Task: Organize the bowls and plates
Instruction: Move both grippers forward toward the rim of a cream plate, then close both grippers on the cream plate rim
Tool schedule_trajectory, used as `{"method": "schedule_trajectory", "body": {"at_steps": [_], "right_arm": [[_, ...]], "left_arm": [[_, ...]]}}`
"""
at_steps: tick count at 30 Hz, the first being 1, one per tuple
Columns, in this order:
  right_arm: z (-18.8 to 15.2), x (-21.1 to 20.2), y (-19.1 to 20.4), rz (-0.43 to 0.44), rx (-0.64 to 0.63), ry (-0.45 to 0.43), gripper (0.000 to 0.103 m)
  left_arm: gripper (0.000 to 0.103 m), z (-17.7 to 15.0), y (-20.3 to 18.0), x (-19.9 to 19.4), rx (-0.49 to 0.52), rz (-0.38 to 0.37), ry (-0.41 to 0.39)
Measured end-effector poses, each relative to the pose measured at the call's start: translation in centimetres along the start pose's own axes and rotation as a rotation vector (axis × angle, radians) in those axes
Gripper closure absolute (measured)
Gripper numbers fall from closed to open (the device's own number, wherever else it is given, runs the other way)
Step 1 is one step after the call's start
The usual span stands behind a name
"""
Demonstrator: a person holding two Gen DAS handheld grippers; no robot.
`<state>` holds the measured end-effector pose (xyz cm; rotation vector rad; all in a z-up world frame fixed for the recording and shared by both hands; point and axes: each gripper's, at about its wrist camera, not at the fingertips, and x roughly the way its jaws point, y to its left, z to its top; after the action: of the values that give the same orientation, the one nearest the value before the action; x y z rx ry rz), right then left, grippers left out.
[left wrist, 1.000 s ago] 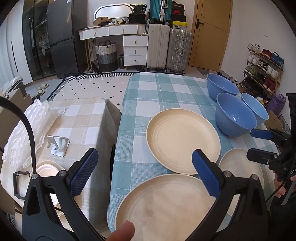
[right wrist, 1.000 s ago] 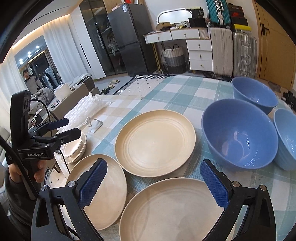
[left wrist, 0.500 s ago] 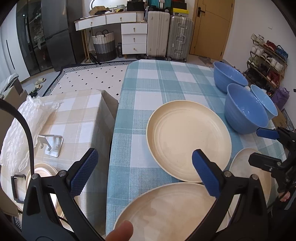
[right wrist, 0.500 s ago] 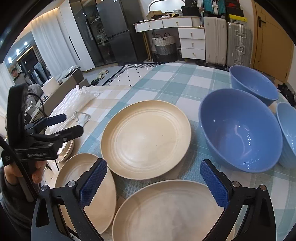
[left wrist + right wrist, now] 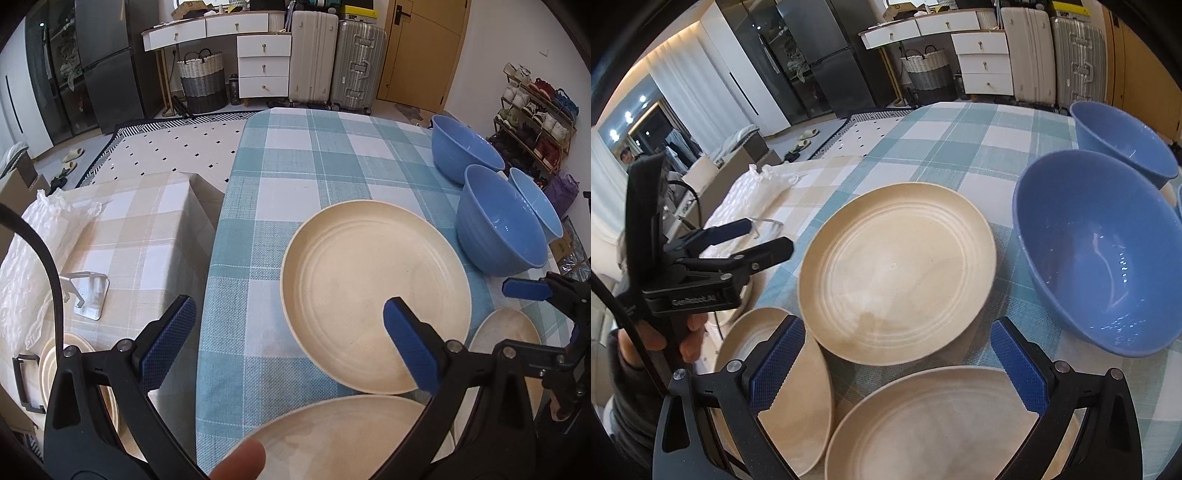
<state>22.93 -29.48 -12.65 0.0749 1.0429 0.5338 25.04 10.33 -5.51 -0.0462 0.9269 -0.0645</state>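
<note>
Three cream plates lie on the blue checked table: a middle plate (image 5: 373,295) (image 5: 897,269), a near-left plate (image 5: 332,435) (image 5: 779,387) and a near-right plate (image 5: 509,339) (image 5: 942,424). Three blue bowls stand on the right: a large one (image 5: 502,225) (image 5: 1097,251), a far one (image 5: 465,147) (image 5: 1119,140) and a smaller one (image 5: 535,203). My left gripper (image 5: 288,336) (image 5: 764,240) is open and empty over the table's left edge. My right gripper (image 5: 897,362) (image 5: 532,295) is open and empty above the front of the middle plate.
A lower beige checked table (image 5: 147,229) stands on the left with a metal stand (image 5: 90,295), bubble wrap (image 5: 33,251) and stacked cream plates (image 5: 55,362). Drawers, suitcases and a shoe rack (image 5: 535,118) stand beyond.
Both grippers moved forward and lower toward the middle plate, which looks larger now. Both stayed open. The plates and bowls have not moved.
</note>
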Motion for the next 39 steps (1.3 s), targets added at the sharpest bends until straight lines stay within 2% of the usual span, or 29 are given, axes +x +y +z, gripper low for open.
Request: {"method": "schedule_trajectory", "body": {"at_steps": [3,8,20,24,27,30,34,35,39], "right_arm": [[0.3,0.2,-0.5,0.061,0.043,0.018,0.0],[0.8,1.1,-1.2,0.067,0.084,0.043,0.001],[1.5,4.0,-2.8,-0.02,0.103,0.087,0.001],[2.0,4.8,-3.1,-0.023,0.114,0.105,0.003],[2.2,5.3,-3.2,-0.039,0.116,0.112,0.005],[2.1,5.8,-3.0,-0.048,0.115,0.116,0.008],[2.0,6.2,-3.0,-0.069,0.118,0.122,0.018],[2.1,6.3,-3.1,-0.078,0.124,0.126,0.023],[2.0,6.6,-3.6,-0.097,0.142,0.126,0.031]], "left_arm": [[0.002,0.2,-0.2,0.9,0.015,0.007,0.014],[0.002,0.4,0.2,1.9,-0.003,-0.005,0.034],[0.003,0.2,0.8,4.7,-0.028,-0.017,0.1],[0.004,0.3,0.8,5.5,-0.036,-0.027,0.118],[0.007,0.2,0.8,5.9,-0.034,-0.031,0.124],[0.011,0.1,0.7,6.2,-0.035,-0.031,0.131],[0.013,0.1,0.6,6.5,-0.029,-0.026,0.131],[0.016,0.1,0.6,6.7,-0.034,-0.028,0.134],[0.029,-0.2,0.8,7.4,-0.037,-0.02,0.156]]}}
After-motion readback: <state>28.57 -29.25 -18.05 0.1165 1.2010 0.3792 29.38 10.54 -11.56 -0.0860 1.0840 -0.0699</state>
